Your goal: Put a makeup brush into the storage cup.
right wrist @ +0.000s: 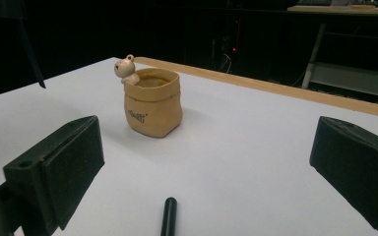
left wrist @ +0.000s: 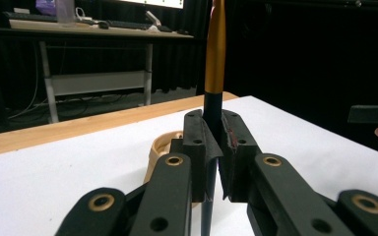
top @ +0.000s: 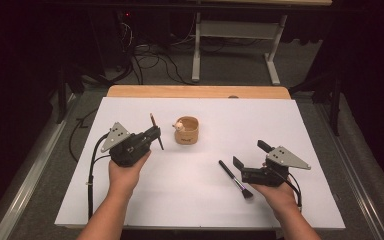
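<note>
— Brush number one (left wrist: 215,54), the one the left gripper (top: 152,136) has: which way is it pointing?

— Nearly upright. Its long axis runs up and down through the clamped jaws, gold-coloured band above them, dark handle below, tilted a little in the high view. The pads are pressed tight on its dark shaft.

— And the right gripper (top: 250,154)?

— Jaws wide apart, nothing between them. A second brush (top: 235,179) lies flat just in front of it, its handle end between the spread jaws in the right gripper view, bristles toward the person.

— What's past the grippers?

— A small tan pot (right wrist: 152,102), shaped like a soft sack with a rolled rim and a little pale bear (right wrist: 126,68) peeking over the edge. It stands ahead of both, just beyond the left jaws.

— The surface?

— A smooth white sheet (top: 200,200) over a wooden table (top: 195,91), light wood showing along the far edge. Grey carpet, loose cables and a metal-legged desk (top: 235,30) behind, all in a dark room.
</note>
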Demonstrator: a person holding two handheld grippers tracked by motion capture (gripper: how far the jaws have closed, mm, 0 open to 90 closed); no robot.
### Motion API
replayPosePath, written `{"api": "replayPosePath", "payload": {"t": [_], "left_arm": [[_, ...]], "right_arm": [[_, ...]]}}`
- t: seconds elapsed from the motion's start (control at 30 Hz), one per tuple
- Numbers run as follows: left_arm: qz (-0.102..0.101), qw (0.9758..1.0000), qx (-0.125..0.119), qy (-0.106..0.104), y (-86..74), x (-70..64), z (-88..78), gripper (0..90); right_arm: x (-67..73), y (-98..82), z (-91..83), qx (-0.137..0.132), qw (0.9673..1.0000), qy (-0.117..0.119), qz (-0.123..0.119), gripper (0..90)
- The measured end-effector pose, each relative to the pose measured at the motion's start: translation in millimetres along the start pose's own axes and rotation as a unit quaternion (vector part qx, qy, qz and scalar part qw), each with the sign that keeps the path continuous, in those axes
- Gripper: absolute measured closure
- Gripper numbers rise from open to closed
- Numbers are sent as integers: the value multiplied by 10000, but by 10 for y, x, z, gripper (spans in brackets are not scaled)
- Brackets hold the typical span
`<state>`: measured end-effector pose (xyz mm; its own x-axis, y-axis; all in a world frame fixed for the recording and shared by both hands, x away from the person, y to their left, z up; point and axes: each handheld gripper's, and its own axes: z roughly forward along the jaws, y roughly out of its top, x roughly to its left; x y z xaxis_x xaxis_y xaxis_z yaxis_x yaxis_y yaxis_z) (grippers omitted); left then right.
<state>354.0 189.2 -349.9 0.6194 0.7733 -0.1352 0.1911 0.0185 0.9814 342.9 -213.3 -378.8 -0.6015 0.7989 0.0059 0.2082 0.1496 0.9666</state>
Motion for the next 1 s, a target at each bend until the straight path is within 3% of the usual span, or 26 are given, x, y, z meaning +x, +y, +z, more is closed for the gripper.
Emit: {"api": "replayPosePath", "payload": {"t": [1.0], "left_arm": [[-97, 9999, -95, -39, 368, 39, 597, 828]], "right_arm": [[21, -4, 2, -21, 10000, 59, -23, 12]]}}
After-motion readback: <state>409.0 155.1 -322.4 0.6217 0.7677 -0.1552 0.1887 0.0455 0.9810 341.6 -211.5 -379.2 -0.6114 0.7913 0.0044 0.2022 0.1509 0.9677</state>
